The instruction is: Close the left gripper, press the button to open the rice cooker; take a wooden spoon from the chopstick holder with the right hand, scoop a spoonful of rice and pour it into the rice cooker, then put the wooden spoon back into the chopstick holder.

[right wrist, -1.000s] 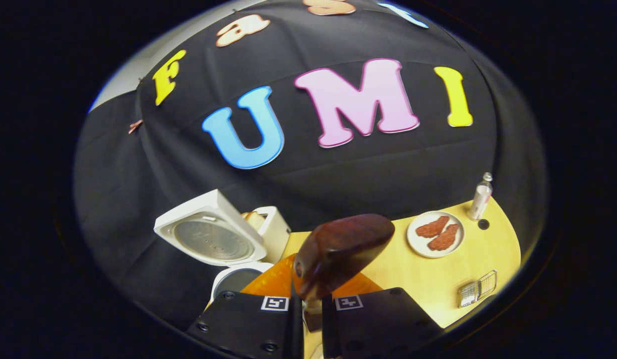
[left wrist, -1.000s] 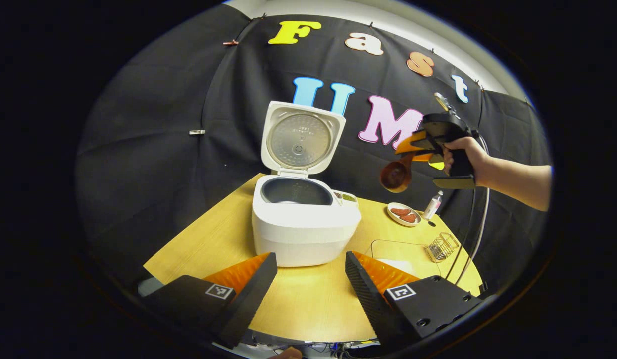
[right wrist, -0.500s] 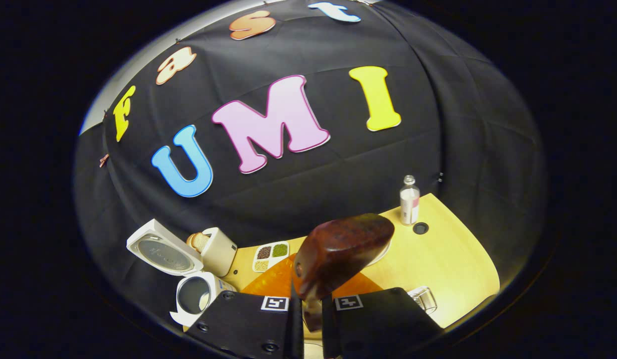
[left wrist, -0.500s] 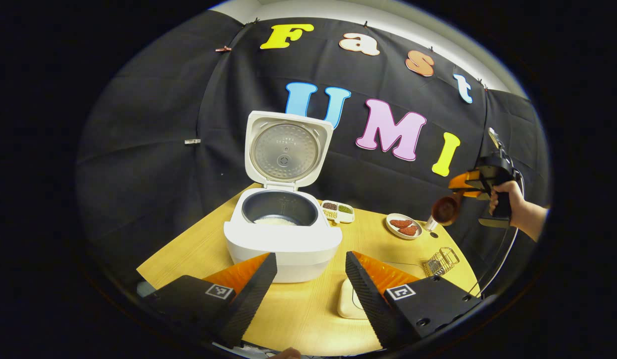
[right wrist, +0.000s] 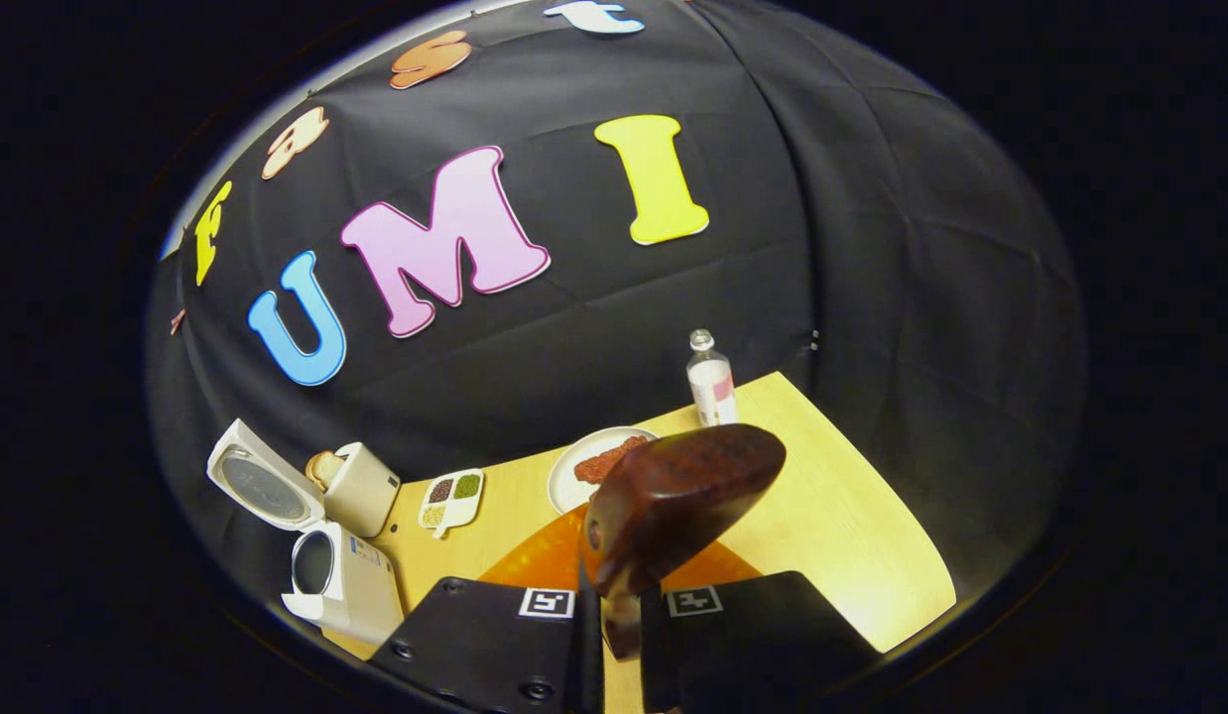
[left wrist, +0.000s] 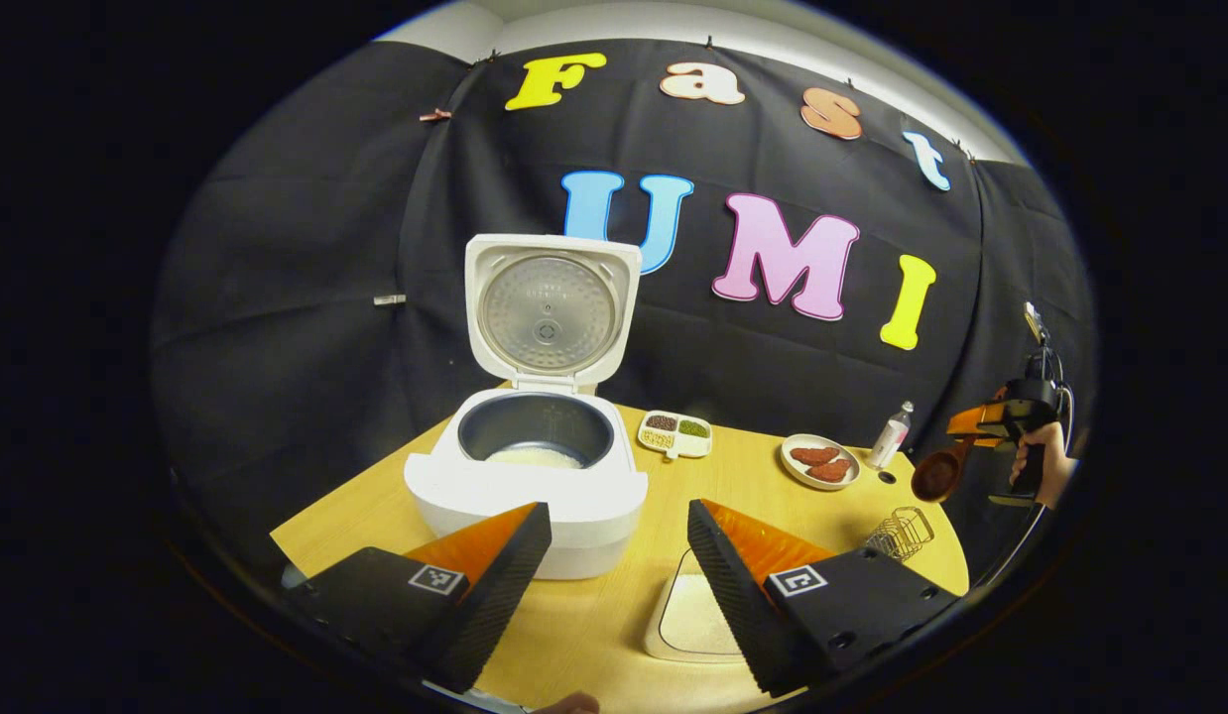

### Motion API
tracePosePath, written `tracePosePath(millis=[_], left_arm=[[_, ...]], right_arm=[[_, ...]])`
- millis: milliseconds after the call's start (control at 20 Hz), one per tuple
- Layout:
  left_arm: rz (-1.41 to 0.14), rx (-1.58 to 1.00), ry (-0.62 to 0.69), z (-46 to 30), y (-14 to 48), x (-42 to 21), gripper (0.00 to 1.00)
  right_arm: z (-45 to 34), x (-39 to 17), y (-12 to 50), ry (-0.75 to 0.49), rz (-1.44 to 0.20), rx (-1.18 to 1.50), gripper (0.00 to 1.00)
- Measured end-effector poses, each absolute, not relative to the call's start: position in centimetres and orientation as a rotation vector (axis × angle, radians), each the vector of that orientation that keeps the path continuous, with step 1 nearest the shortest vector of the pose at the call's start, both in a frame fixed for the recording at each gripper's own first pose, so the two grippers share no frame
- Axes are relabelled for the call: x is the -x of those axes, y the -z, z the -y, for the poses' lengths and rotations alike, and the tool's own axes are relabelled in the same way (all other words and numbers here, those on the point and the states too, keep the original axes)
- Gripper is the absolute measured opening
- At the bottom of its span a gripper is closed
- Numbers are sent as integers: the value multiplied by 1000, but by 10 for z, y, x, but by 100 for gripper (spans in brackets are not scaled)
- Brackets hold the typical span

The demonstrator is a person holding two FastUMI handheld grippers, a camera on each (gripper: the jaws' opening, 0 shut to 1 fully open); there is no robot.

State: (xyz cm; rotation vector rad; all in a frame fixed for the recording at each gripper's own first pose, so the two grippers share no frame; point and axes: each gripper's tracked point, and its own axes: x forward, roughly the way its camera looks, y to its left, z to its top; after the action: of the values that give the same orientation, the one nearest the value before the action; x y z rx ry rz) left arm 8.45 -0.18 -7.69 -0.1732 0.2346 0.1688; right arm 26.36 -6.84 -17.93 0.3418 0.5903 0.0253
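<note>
Now the right hand-held gripper [right wrist: 622, 635] hangs high off the tabletop's [left wrist: 614, 615] right end, clamped on the spoon [right wrist: 674, 501], near the wire holder [left wrist: 900, 533]. Left hand-held gripper [left wrist: 614, 555], fingers apart, hovers before the open cooker [left wrist: 535, 466], rice tray [left wrist: 695, 620] just beneath. Plate [left wrist: 820, 461] and bottle [left wrist: 890, 434] stand behind.

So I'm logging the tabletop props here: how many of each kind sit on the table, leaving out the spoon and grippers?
Rice cooker: 1
Divided grain dish: 1
Plate of red pieces: 1
Bottle: 1
Wire chopstick holder: 1
Rice tray: 1
Toaster with bread: 1
Total: 7
</note>
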Motion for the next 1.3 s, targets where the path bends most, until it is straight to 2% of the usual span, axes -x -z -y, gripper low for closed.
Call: tracePosePath(millis=[200,250,300,500,550,600,850,1000,1200,1300], left_arm=[[-229,188,-207,8,78,-76,96],[-232,187,-226,5,79,-72,96],[-232,190,-245,1,79,-69,96],[-232,170,-276,-8,72,-56,96],[-229,155,-286,-12,70,-53,96],[-228,142,-294,-14,70,-50,96],[-247,137,-315,-17,74,-38,95],[-234,151,-323,-20,70,-36,95],[-212,141,-343,-38,54,-43,96],[-199,116,-354,-53,36,-53,96]], right_arm=[[89,-266,206,5,-626,-353,19],[94,-264,214,20,-635,-371,14],[98,-263,221,34,-644,-388,19],[106,-253,259,75,-704,-419,19],[107,-252,267,85,-713,-416,14],[105,-250,274,92,-723,-416,19],[95,-237,300,107,-778,-434,21],[99,-236,289,113,-733,-426,25],[113,-216,284,121,-729,-381,100],[123,-200,278,137,-724,-353,99]])
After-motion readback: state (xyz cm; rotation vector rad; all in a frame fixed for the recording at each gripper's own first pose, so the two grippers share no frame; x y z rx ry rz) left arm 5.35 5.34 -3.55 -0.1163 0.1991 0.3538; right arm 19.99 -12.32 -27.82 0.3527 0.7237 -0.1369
